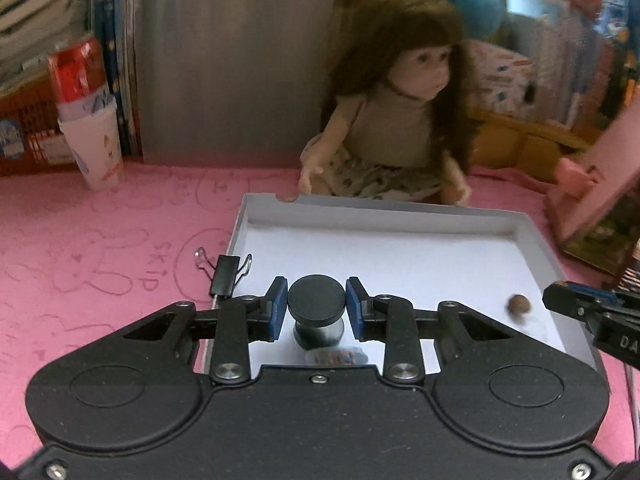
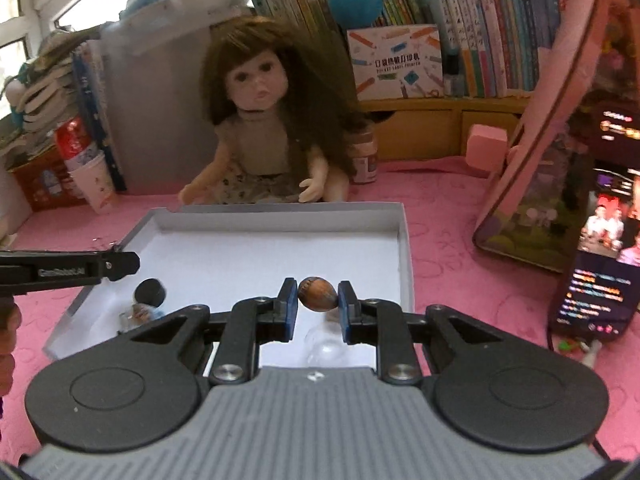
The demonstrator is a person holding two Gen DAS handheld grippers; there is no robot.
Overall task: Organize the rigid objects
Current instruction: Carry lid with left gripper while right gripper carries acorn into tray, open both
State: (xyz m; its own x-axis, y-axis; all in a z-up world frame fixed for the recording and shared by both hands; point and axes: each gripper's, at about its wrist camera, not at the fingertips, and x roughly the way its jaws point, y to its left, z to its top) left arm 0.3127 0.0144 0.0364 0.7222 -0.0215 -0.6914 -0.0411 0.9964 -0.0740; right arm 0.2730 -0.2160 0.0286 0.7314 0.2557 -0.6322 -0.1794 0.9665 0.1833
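A: Left gripper [image 1: 316, 307] clamped narrow on a small clear glass bottle with a round black cap [image 1: 316, 301], pads against the neck just under the cap. Right gripper [image 2: 318, 305] pinched shut on a brown, ridged, nut-like bead [image 2: 317, 294]. Both held above the shallow white cardboard tray [image 1: 400, 216] on the pink embossed mat [image 1: 100, 248].

B: Risks? Likely the bead first: rounded, gripped at two small spots, so apt to squirt out sideways and roll off over the low tray wall. Bottle hanging by its neck, so prone to tipping or clinking hard on release from any height. Two grippers close together over one tray, so a knock between them also possible.

A: Differences between views? Left wrist view alone giving the black binder clip [image 1: 226, 274] clamped on the tray's left wall, with the bead only a blurred speck at the far right.

B: Right wrist view alone showing the bead's grooves clearly, the lit phone screen [image 2: 596, 264] to the right, and the bottle's body tilted under the other claw. Long-haired doll [image 2: 260, 132] seated just behind the tray in both.
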